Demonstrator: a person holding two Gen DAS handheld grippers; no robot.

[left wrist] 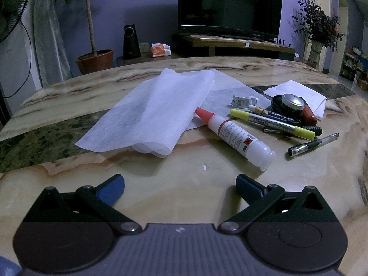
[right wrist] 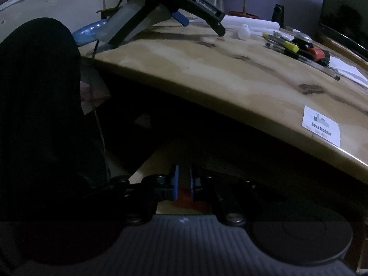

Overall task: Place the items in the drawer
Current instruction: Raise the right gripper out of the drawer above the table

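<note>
Small items lie on the marble tea table [left wrist: 161, 197]: a white glue bottle with a red cap [left wrist: 234, 135], a yellow highlighter [left wrist: 271, 122], a black pen [left wrist: 312, 145], a round dark tin [left wrist: 292, 102] and a red case [left wrist: 308, 115]. My left gripper [left wrist: 179, 184] hovers open over the bare tabletop, short of the bottle, holding nothing. It also shows at the top of the right wrist view as the left gripper [right wrist: 202, 24]. Below the table edge [right wrist: 230, 105], my right gripper [right wrist: 183, 184] has its blue pads almost together on a small red thing [right wrist: 184, 193], over a pale wooden drawer panel [right wrist: 158, 161]. What the red thing is stays unclear.
Folded white sheets [left wrist: 151, 115] cover the table's middle, and another sheet [left wrist: 296, 89] lies behind the items. A "tea table" label [right wrist: 320, 126] sticks near the table's edge. A person's dark clothing [right wrist: 39, 115] fills the left of the right wrist view. A TV [left wrist: 230, 2] stands beyond.
</note>
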